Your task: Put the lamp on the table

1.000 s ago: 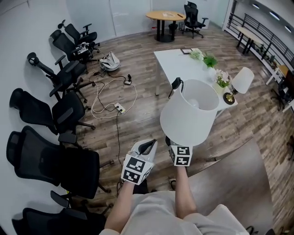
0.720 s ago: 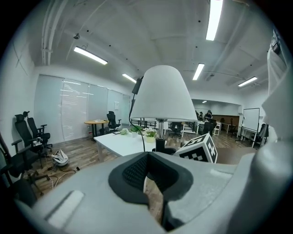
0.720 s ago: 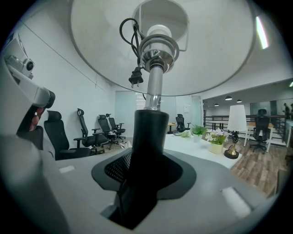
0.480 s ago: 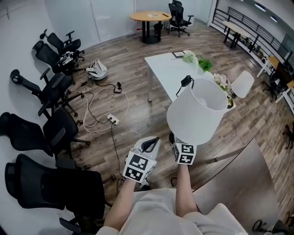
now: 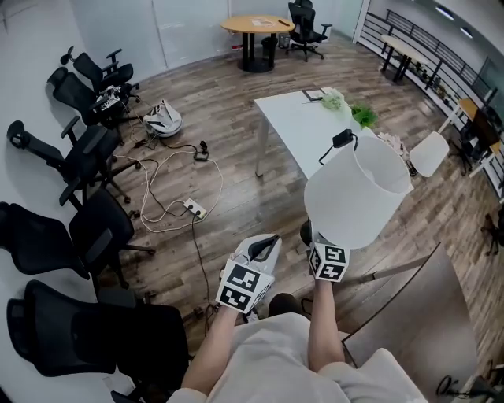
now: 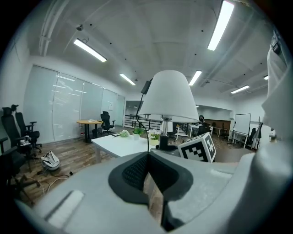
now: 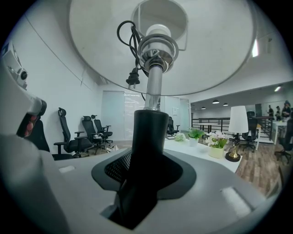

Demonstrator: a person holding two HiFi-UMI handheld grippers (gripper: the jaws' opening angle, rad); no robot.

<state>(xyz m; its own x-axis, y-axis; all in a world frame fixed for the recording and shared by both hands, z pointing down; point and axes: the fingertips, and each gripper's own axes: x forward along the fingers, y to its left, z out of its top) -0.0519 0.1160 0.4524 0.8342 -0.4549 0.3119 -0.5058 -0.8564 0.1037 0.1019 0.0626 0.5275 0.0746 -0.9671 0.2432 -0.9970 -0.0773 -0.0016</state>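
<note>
Transport step, seemingly: lamp [image 5: 358, 193] aloft, clamped in right gripper [image 5: 315, 240], close to near corner of table [image 5: 303, 126]; left gripper [image 5: 264, 245] closed, empty. Calls next for reaching over that edge, lowering upright onto bare top.

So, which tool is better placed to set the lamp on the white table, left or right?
Right. The right tool grips the lamp by its black stem, nearer the table; the left tool is shut, empty.

Probably an open-plan office: black swivel chairs [image 5: 98, 232], a white table [image 5: 299, 126], a round meeting table [image 5: 260, 24], ceiling strip lights [image 6: 224, 23].
</note>
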